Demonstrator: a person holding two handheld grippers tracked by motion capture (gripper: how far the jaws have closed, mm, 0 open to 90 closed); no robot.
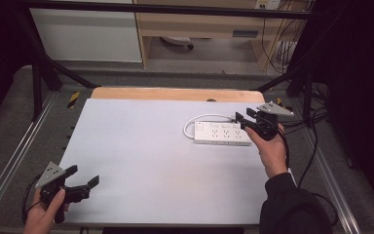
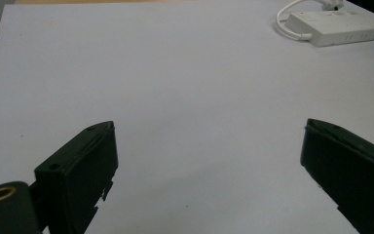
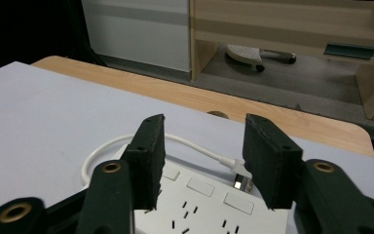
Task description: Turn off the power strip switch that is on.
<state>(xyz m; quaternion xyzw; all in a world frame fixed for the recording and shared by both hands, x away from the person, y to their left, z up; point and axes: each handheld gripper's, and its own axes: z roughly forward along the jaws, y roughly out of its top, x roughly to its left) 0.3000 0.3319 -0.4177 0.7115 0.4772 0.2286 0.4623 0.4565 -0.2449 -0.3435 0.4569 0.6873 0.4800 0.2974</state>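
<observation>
A white power strip (image 1: 222, 133) lies flat at the back right of the white table top (image 1: 151, 161), its white cable (image 1: 195, 122) looping round its left end. My right gripper (image 1: 240, 120) hovers just over the strip's right end; in the right gripper view its jaws (image 3: 202, 146) stand partly apart above the strip (image 3: 209, 204), with the cable's end (image 3: 241, 178) below the gap and nothing between the pads. My left gripper (image 1: 84, 175) rests at the front left, wide open (image 2: 209, 141) and holding nothing, with the strip (image 2: 341, 27) far off.
A wooden strip (image 1: 175, 93) borders the table's far edge. Black frame bars (image 1: 39, 83) stand at both back corners, and dark cables (image 1: 316, 146) trail off the right side. Behind the table are a white panel and a wooden cabinet (image 1: 199, 24).
</observation>
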